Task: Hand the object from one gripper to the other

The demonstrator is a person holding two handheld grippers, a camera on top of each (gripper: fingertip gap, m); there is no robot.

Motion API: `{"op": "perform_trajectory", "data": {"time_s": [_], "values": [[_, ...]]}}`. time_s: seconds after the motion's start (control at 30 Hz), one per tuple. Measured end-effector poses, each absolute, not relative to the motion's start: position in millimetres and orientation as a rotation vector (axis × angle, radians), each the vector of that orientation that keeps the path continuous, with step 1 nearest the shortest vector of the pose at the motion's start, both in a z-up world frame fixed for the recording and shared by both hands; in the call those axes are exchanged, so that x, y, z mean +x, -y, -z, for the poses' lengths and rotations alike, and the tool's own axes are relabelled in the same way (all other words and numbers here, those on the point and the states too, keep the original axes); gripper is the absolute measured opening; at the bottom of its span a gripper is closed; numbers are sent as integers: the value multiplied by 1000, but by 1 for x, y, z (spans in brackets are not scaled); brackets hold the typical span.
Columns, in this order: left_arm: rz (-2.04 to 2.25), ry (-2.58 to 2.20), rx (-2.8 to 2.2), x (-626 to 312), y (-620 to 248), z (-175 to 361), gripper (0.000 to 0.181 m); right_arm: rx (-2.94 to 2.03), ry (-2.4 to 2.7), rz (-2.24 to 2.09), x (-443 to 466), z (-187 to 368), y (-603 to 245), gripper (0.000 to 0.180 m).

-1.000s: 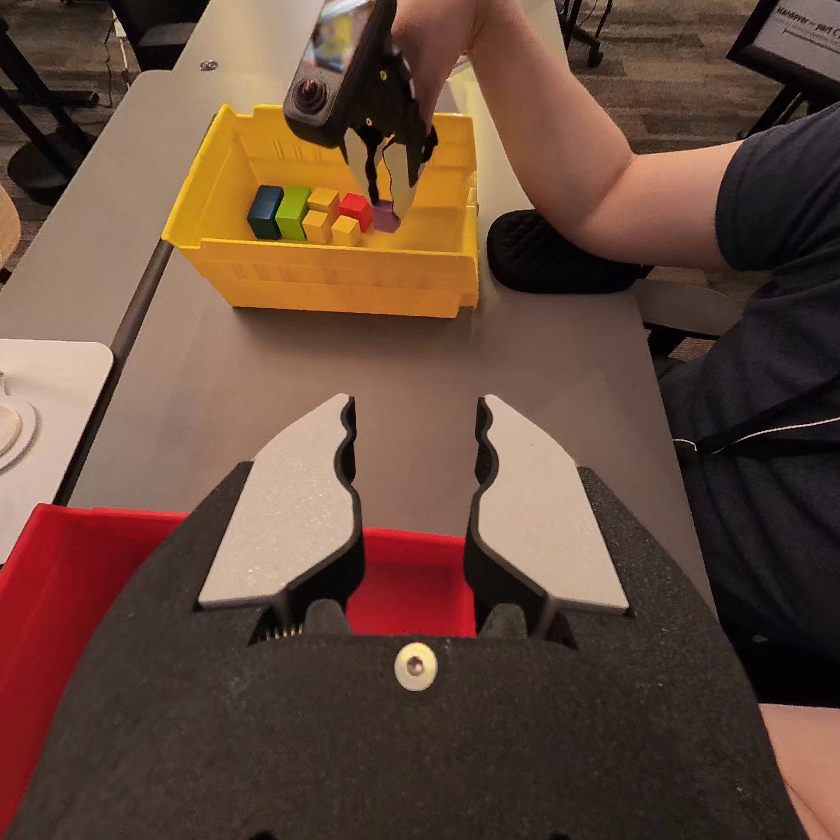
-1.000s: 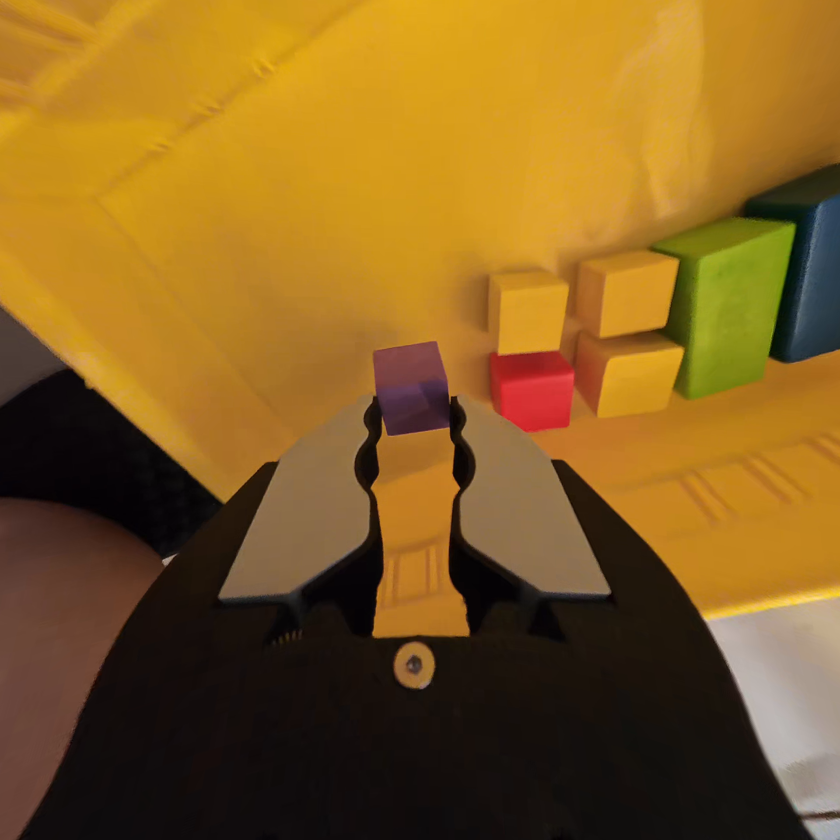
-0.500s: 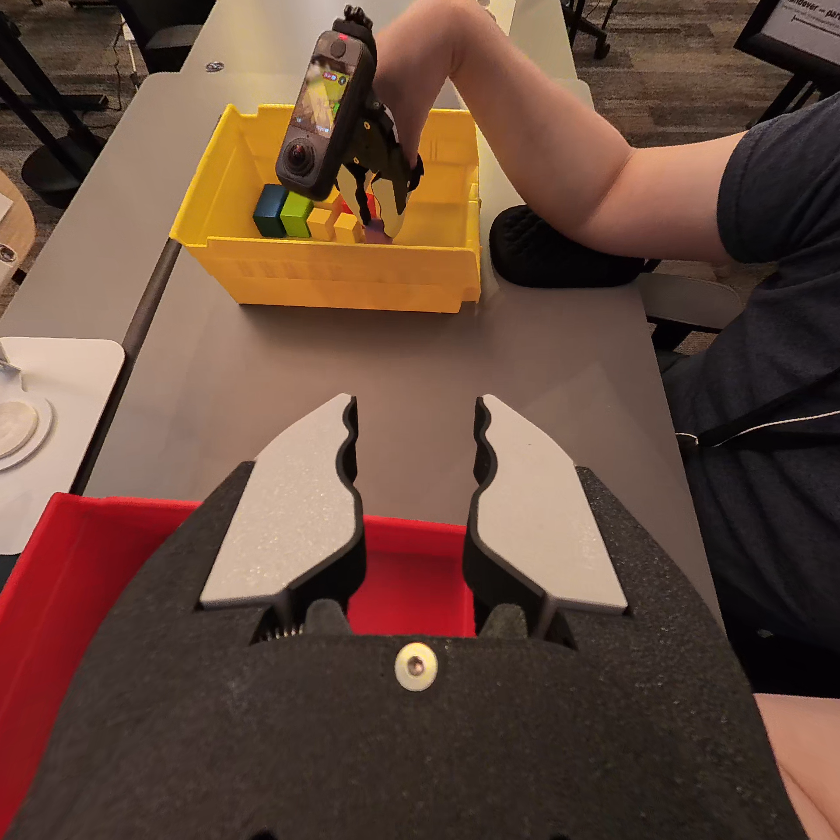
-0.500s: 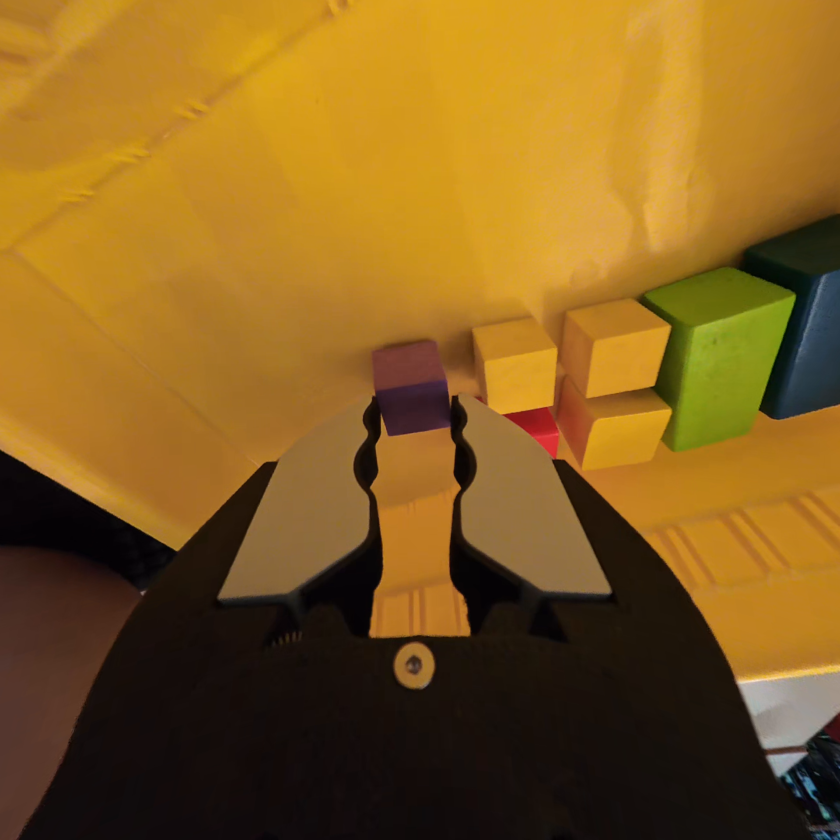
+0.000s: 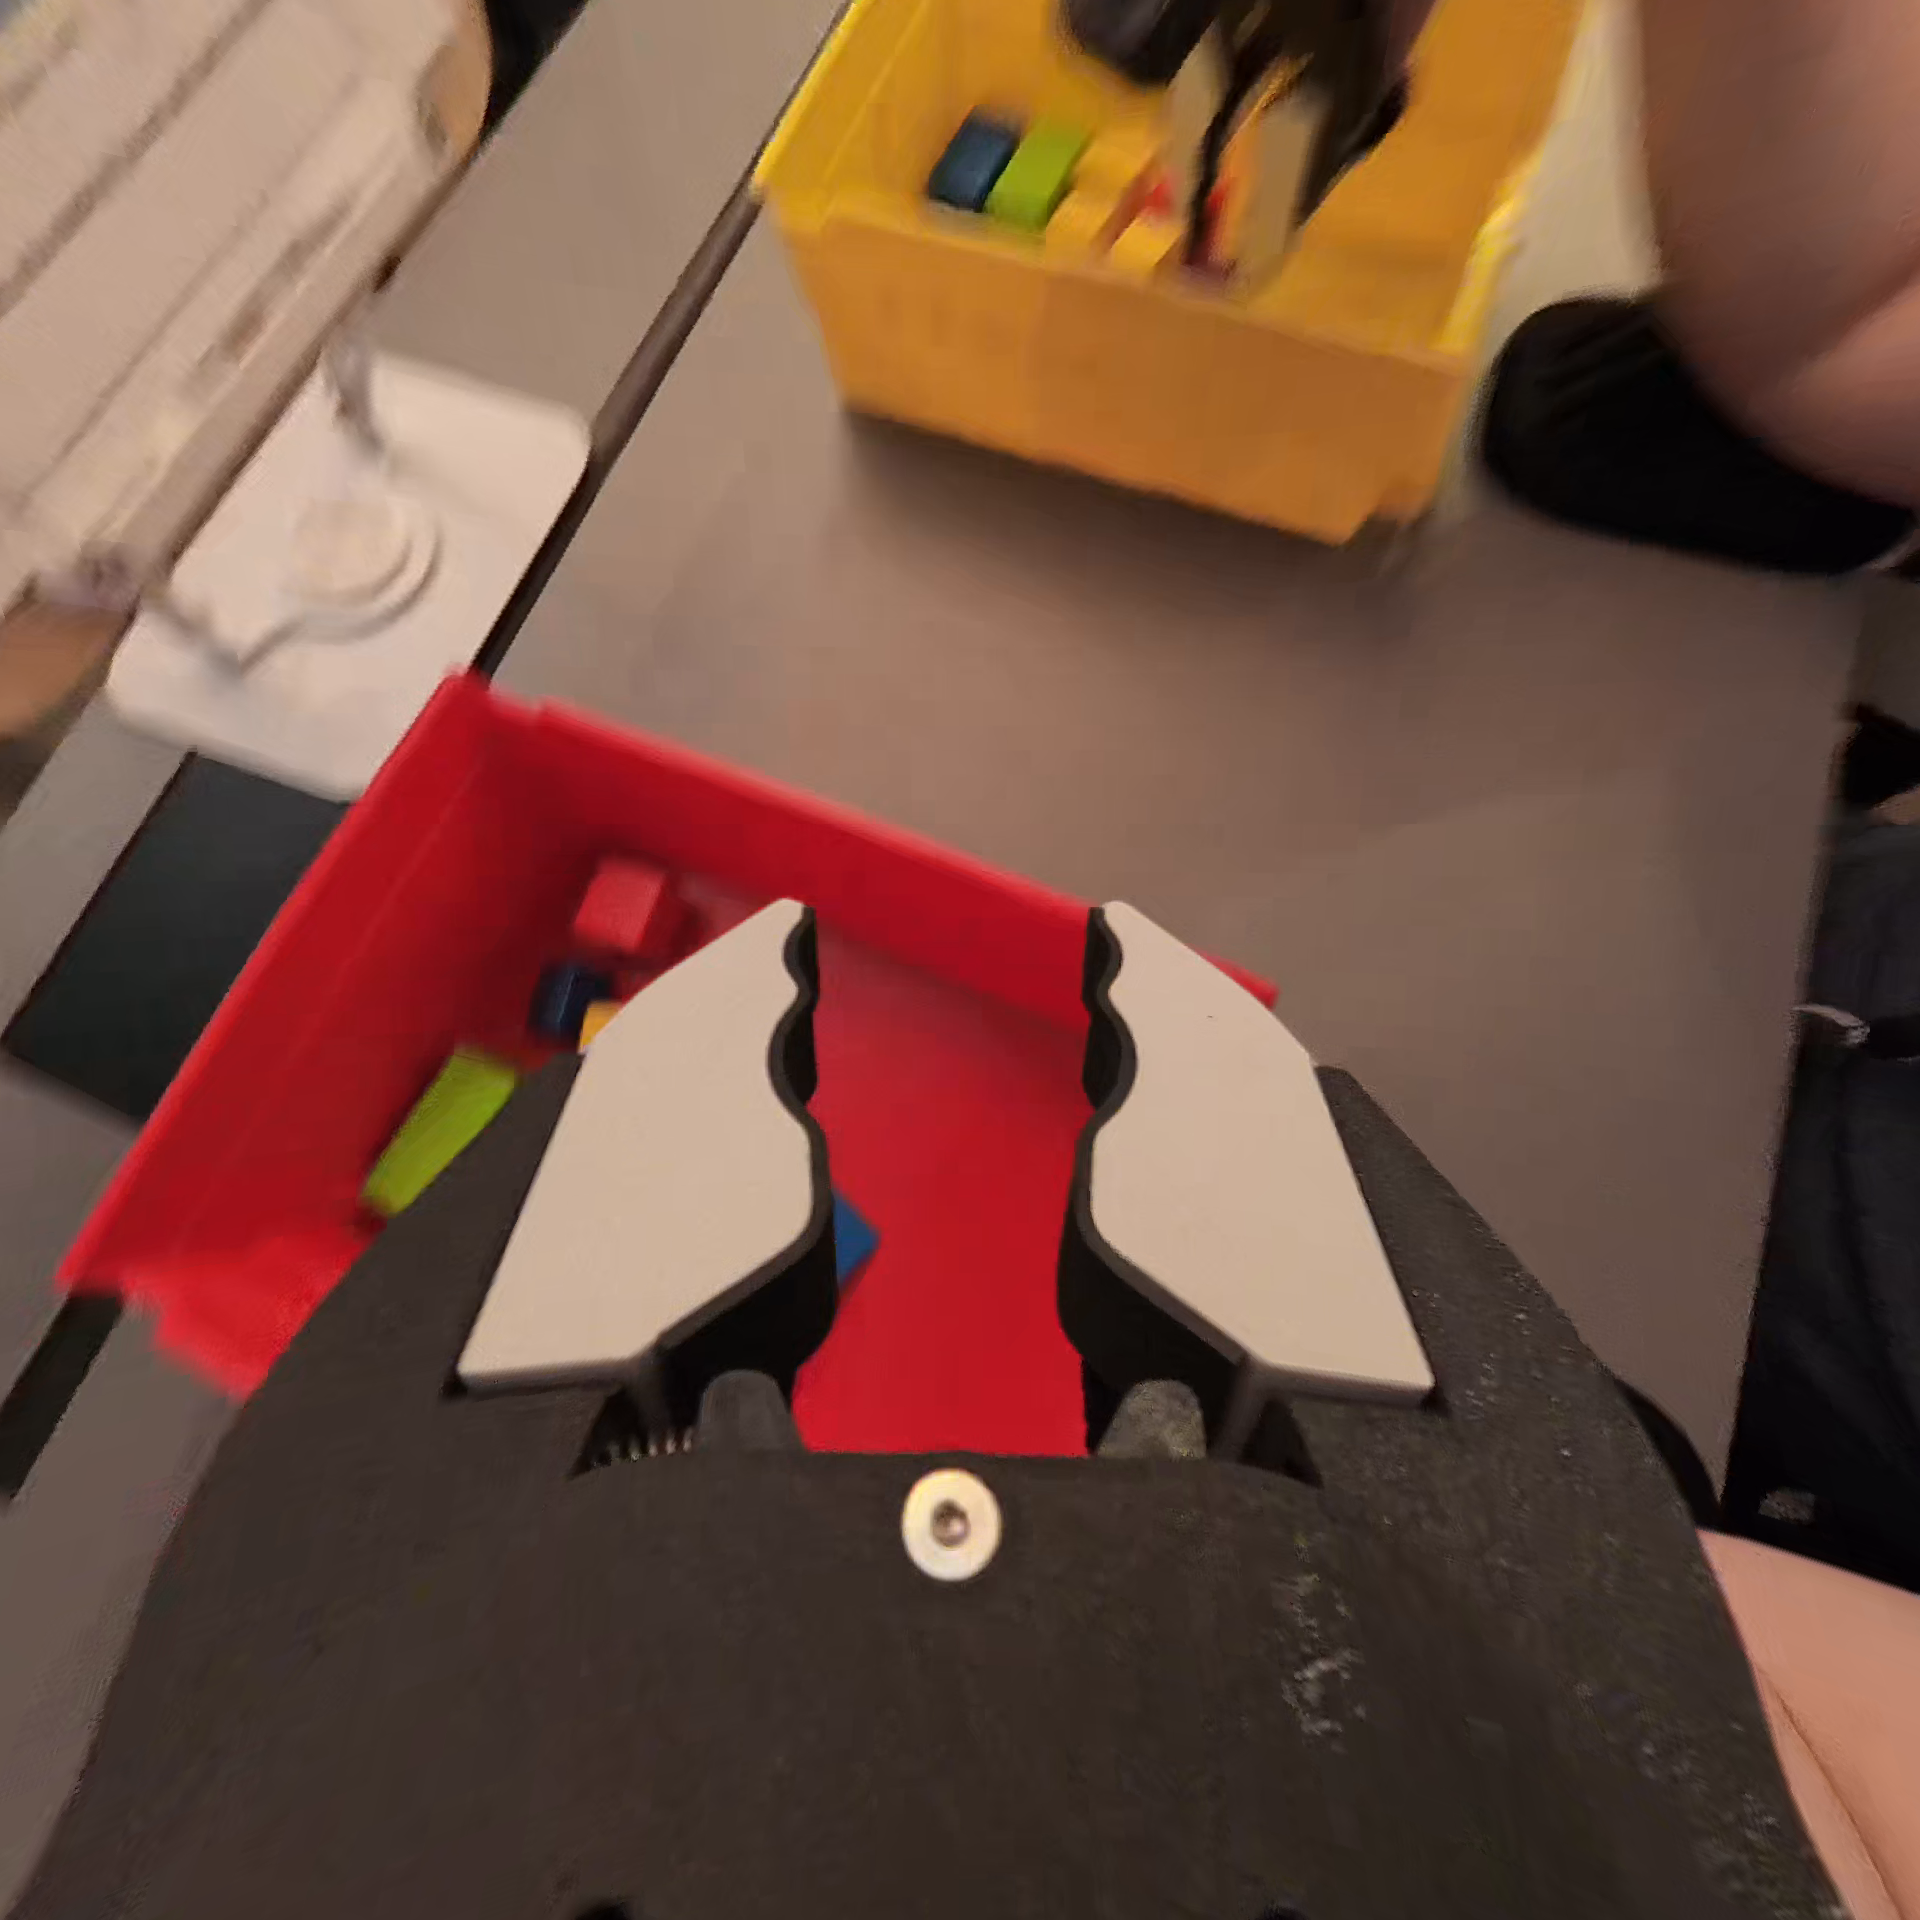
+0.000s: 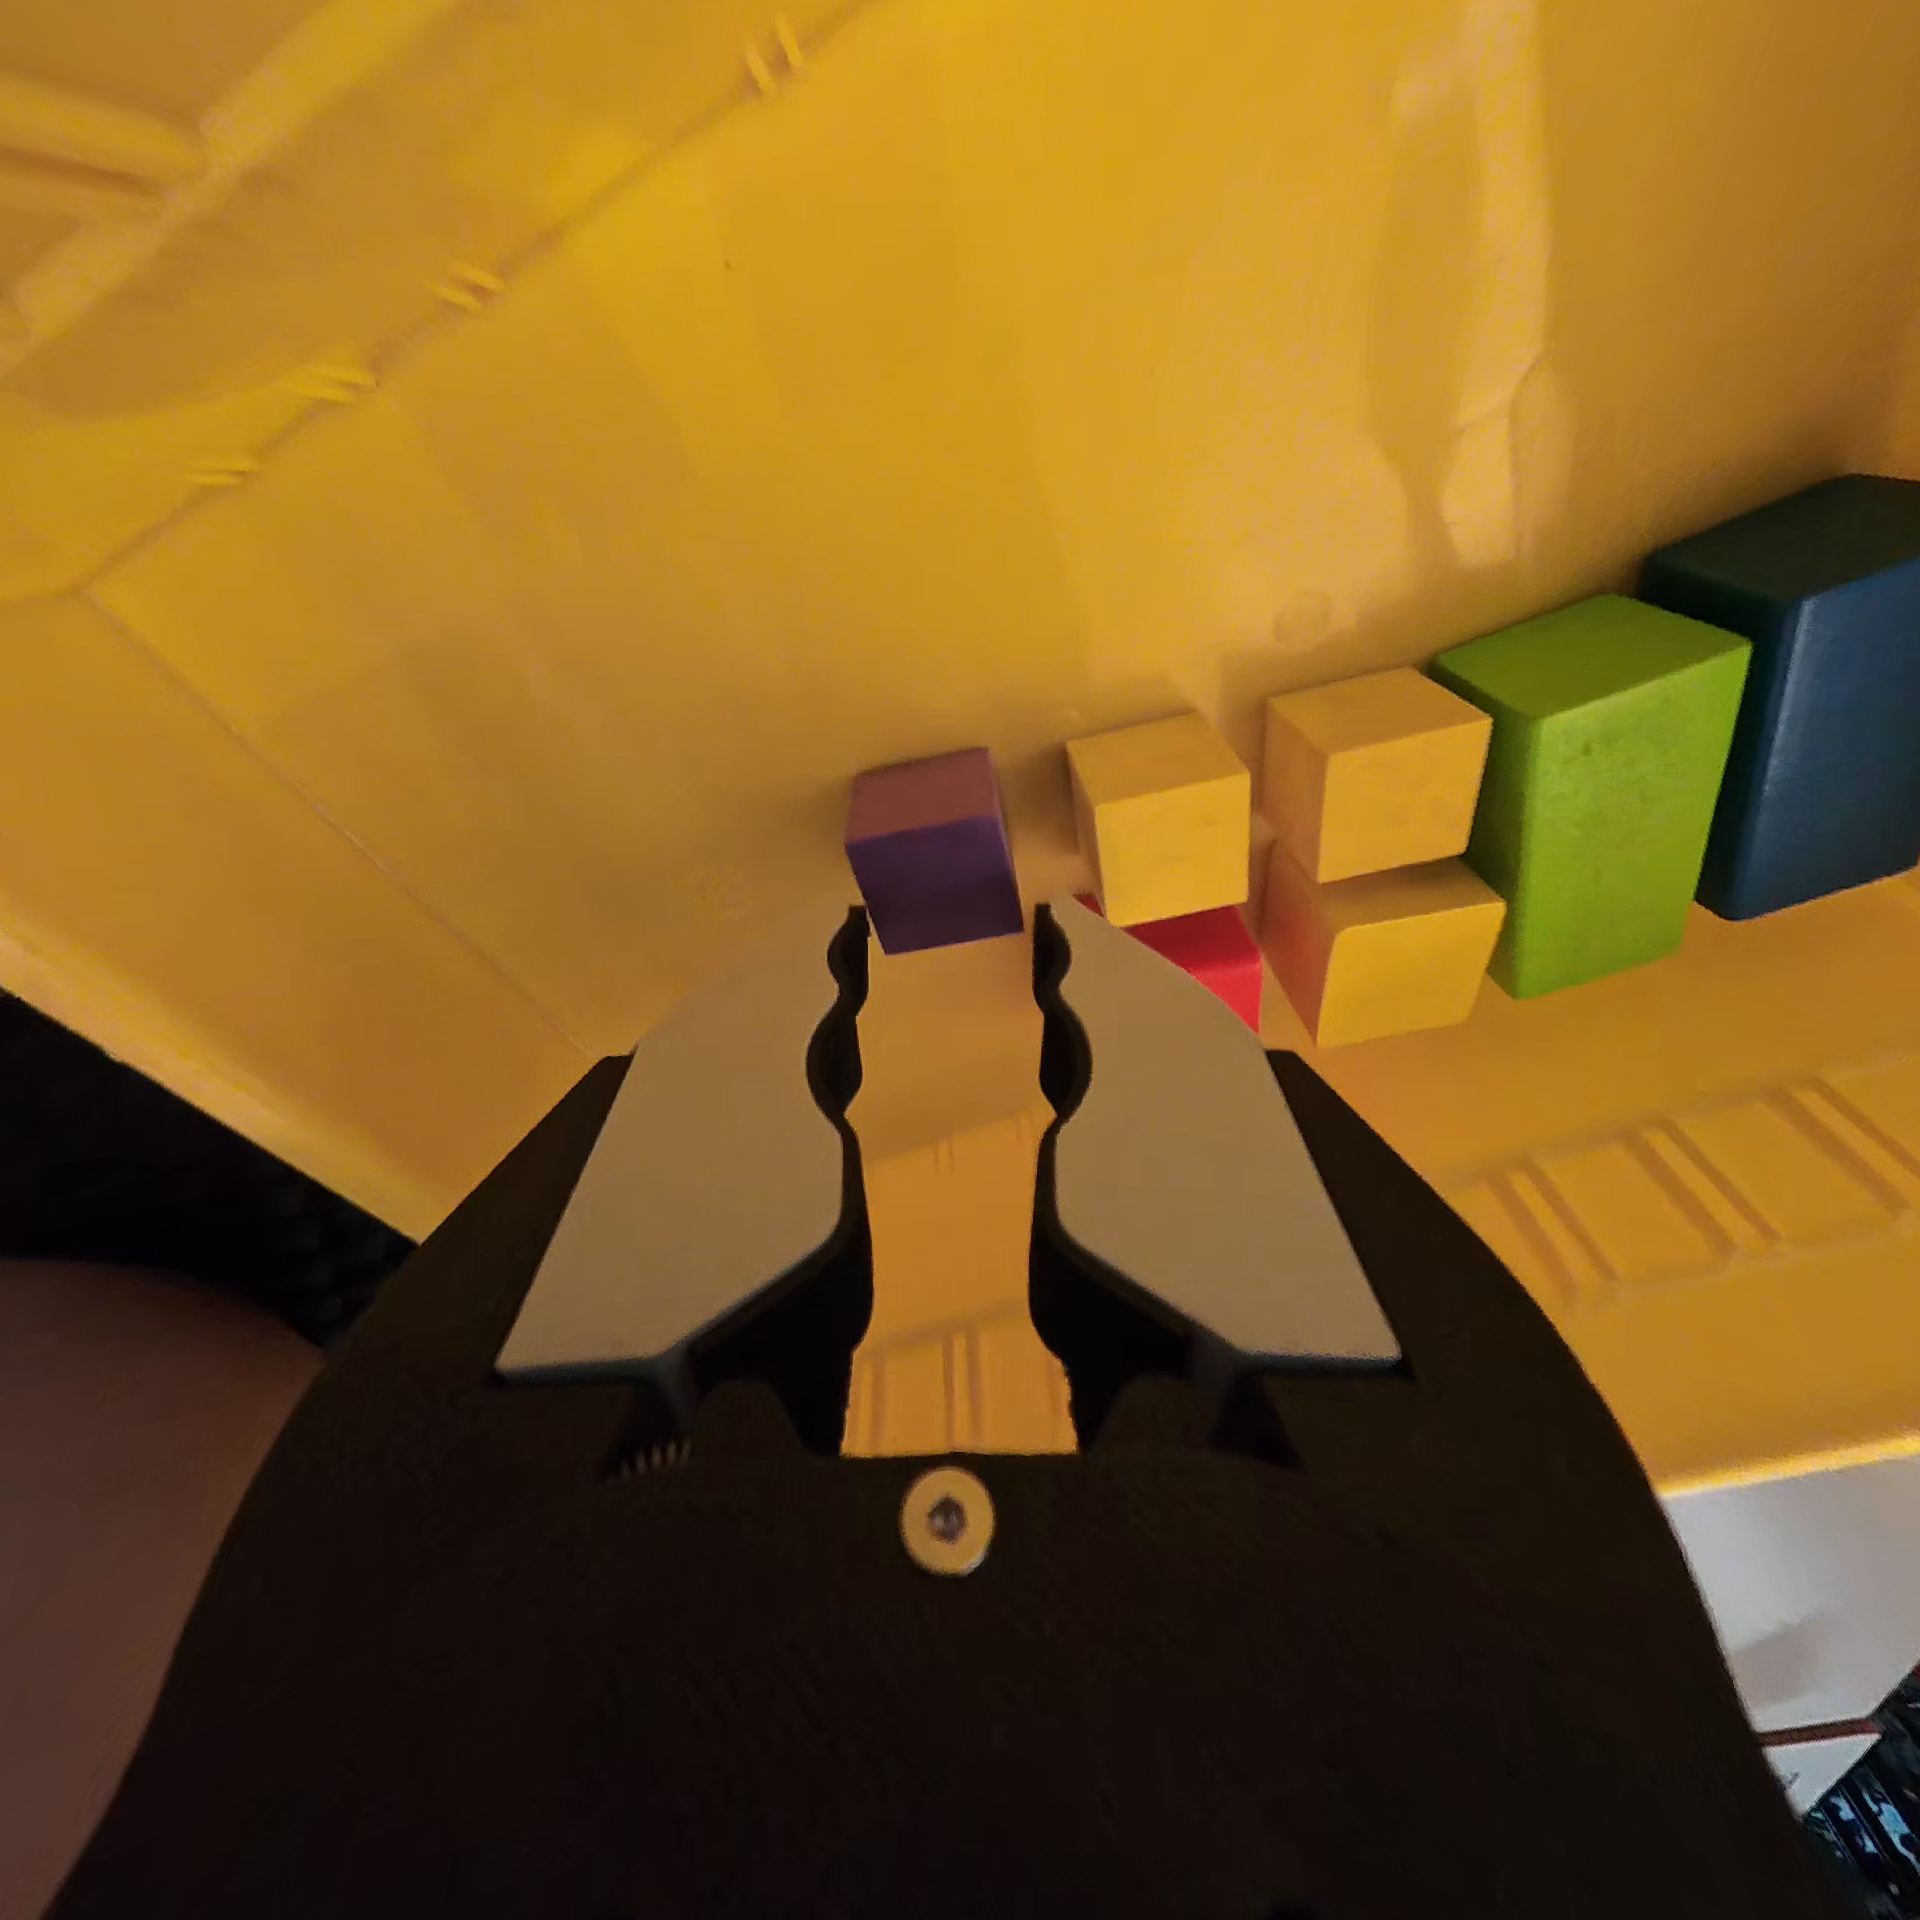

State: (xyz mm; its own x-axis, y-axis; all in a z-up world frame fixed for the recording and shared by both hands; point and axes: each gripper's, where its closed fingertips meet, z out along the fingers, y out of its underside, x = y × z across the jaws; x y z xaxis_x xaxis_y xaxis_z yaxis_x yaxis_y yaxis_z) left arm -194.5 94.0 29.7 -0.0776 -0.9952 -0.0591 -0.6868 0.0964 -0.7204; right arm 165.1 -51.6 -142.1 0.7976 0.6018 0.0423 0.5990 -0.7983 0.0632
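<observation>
A small purple cube (image 6: 935,852) lies on the floor of the yellow bin (image 6: 727,468). My right gripper (image 6: 951,914) reaches into the bin, and its jaws are narrowed onto the cube's near end, with only the very tips on it. It shows blurred in the left wrist view (image 5: 1236,177) inside the yellow bin (image 5: 1091,343). My left gripper (image 5: 945,925) is open and empty, hanging over the red bin (image 5: 312,1039).
In the yellow bin, yellow cubes (image 6: 1158,816), a red cube (image 6: 1205,961), a green block (image 6: 1600,790) and a dark blue block (image 6: 1818,707) sit right of the purple cube. The red bin holds a red cube (image 5: 623,904), a green block (image 5: 442,1122) and blue blocks. A black pad (image 5: 1621,457) lies beside the yellow bin.
My left gripper has swung down and left over the red bin, and its blocks now show. My right gripper stays in the yellow bin; the purple cube sits farther out at its tips.
</observation>
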Motion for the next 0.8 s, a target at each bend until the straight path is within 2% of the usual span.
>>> {"op": "perform_trajectory", "data": {"time_s": [0.23, 0.37, 0.6, 0.8], "values": [[67, -1848, -2027, -252, -134, 30, 40, 3059, -977, -244, 174, 106, 54, 32], [-15, -1860, -2040, -248, -148, 43, 42, 3145, -1016, -348, 174, 80, 55, 32], [121, -1988, -1826, -198, -160, 59, 47, 3251, -1155, -387, 166, 55, 49, 32], [-106, -2050, -1861, -196, -208, 104, 62, 3280, -1194, -381, 166, 49, 46, 32]]}}
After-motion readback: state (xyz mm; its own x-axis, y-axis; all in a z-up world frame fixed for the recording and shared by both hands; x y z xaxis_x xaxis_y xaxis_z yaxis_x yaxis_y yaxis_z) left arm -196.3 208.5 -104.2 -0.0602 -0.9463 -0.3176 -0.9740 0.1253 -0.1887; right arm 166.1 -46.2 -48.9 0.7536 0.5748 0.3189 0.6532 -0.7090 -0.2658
